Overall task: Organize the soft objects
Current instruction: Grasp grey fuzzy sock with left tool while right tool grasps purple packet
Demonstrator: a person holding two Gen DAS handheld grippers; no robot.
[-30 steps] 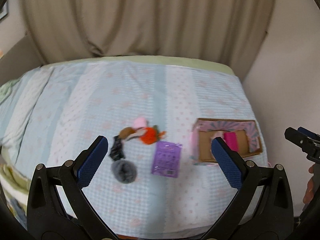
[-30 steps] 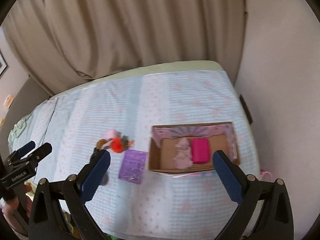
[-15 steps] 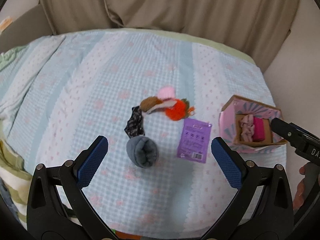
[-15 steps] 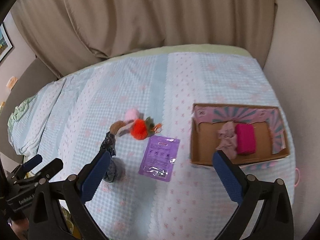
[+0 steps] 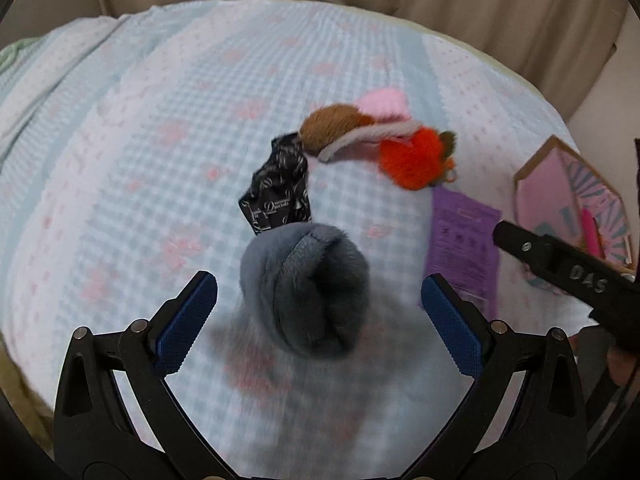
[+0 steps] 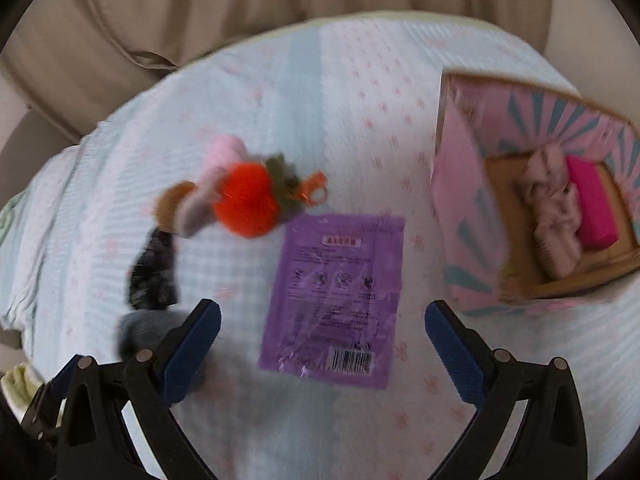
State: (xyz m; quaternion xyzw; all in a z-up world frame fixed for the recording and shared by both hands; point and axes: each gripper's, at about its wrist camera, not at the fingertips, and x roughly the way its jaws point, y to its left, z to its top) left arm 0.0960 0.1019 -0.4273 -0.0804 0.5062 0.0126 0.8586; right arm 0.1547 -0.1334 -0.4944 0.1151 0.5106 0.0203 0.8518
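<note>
A rolled grey plush sock [image 5: 310, 292] lies on the bed between the fingers of my open left gripper [image 5: 318, 320], untouched. Behind it lie a black patterned cloth [image 5: 278, 190], a brown puff [image 5: 330, 126], a pink puff [image 5: 384, 104] and an orange pompom [image 5: 414, 158]. My open right gripper [image 6: 322, 346] hovers over a flat purple packet [image 6: 340, 292]. To its right a pink cardboard box [image 6: 460, 216] holds a pale pink scrunchie [image 6: 554, 220] and a magenta roll [image 6: 592, 204]. The orange pompom [image 6: 246, 204] also shows in the right wrist view.
The bed has a light blue and white checked cover [image 5: 160, 128]. Beige curtains [image 6: 240, 8] hang behind it. The right gripper's black body [image 5: 560, 268] enters the left wrist view at the right edge. The box [image 5: 568, 192] stands near the bed's right edge.
Both grippers have dropped closer to the bed. The left one now straddles the grey sock; the right one has come down over the purple packet.
</note>
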